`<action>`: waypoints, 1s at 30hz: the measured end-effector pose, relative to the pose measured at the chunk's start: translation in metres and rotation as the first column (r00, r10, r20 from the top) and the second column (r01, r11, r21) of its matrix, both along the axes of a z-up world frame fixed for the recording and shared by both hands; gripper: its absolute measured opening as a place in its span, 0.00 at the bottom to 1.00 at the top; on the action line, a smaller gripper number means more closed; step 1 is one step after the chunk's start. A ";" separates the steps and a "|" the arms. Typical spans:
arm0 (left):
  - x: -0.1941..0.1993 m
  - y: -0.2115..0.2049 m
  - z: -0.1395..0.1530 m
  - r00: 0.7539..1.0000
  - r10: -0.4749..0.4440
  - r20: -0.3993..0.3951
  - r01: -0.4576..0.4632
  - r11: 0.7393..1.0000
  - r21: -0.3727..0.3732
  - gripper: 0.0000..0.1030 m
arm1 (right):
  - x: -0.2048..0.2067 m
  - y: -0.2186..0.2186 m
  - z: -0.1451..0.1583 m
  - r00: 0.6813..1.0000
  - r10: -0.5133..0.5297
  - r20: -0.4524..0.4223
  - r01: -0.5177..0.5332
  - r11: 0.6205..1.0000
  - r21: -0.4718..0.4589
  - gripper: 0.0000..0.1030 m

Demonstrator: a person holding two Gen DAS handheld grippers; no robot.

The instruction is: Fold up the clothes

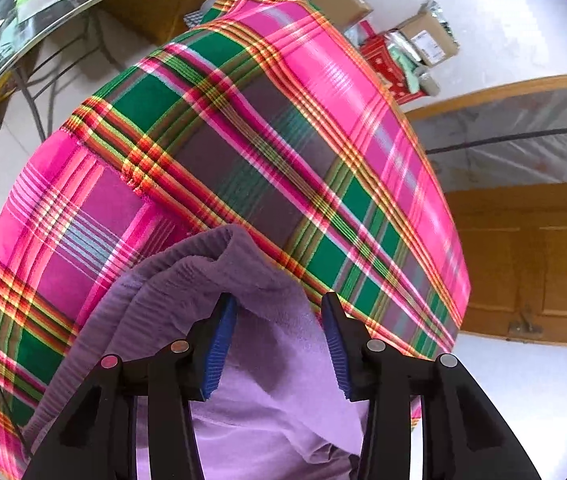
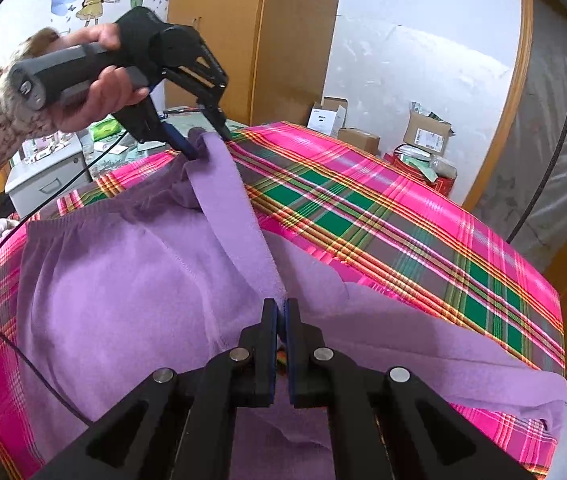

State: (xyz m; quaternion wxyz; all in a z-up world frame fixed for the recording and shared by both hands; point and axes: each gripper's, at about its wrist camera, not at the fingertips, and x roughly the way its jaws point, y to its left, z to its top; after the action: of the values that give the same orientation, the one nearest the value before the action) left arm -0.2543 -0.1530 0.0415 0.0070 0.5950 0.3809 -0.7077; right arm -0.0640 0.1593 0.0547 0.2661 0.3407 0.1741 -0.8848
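Purple fleece garment lies spread on a bed under a pink-green plaid cover, most of it flat to the left of and under my right jaws. It looks like trousers, but I can't be sure from here.

Handling, as I judge it: soft, thick, limp and light. It won't hold a crease by itself, it sags between two grips, and the nap should stop it slipping. Seams and hems are the best places to take hold, being thicker and straighter.

My right gripper has its jaws together on a hemmed edge. A strip of cloth rises from them, up and away to the left gripper.

My left gripper has its jaws apart in its own view, with a bunched fold of fabric lying between them and just ahead. Seen from the right wrist, its tips sit right at the top of the raised strip, and I can't tell if it's pinched or only resting there. A hand holds that handle.

A second leg or flap lies to the right of my right jaws, flat on the cover.

A black cable trails over the garment left of the right jaws and could snag. Cardboard boxes and a wooden door stand beyond the bed, well apart. A grey case sits behind the left gripper.
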 end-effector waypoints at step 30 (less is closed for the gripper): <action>0.090 -0.026 0.032 0.987 -0.028 -0.157 0.033 0.999 0.031 0.08 | 0.047 0.000 0.053 0.987 -0.068 -0.144 0.061 0.997 -0.050 0.04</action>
State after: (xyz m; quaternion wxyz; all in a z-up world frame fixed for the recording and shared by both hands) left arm -0.1641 -0.1790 0.0733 -0.0440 0.5435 0.3830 -0.7456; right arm -0.0171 0.1598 0.1080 0.2315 0.2743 0.1616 -0.9192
